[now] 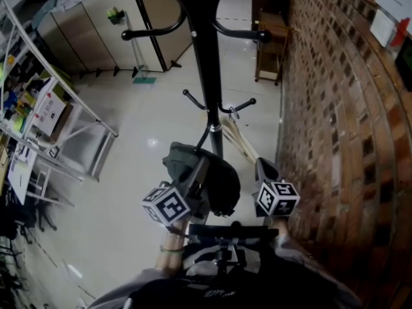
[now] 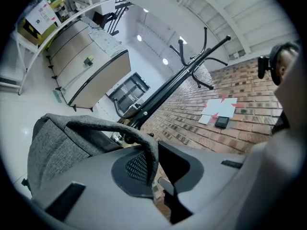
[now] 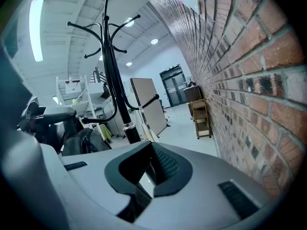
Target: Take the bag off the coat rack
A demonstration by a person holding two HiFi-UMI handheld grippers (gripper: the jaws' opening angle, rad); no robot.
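A dark grey bag [image 1: 219, 176] hangs in front of the black coat rack [image 1: 205, 76], below its lower hooks. My left gripper [image 1: 198, 171] is shut on the bag's grey strap [image 2: 96, 125], which arches over and runs down between the jaws [image 2: 152, 162]. The bag's body [image 2: 50, 152] fills the left of the left gripper view, and the rack's pole [image 2: 182, 75] slants behind it. I cannot tell whether the strap still touches a hook. My right gripper [image 1: 262, 167] is to the right of the bag near the brick wall. It is shut [image 3: 151, 159] with nothing in it. The bag [image 3: 84, 140] and the rack [image 3: 112, 75] lie to its left.
A brick wall [image 1: 347, 108] runs close along the right, with papers and a small device [image 2: 219, 114] fixed to it. A wooden stand [image 1: 270, 44] is against the wall beyond the rack. White metal shelving [image 1: 38, 108] fills the left, with beige panels [image 1: 96, 31] behind it.
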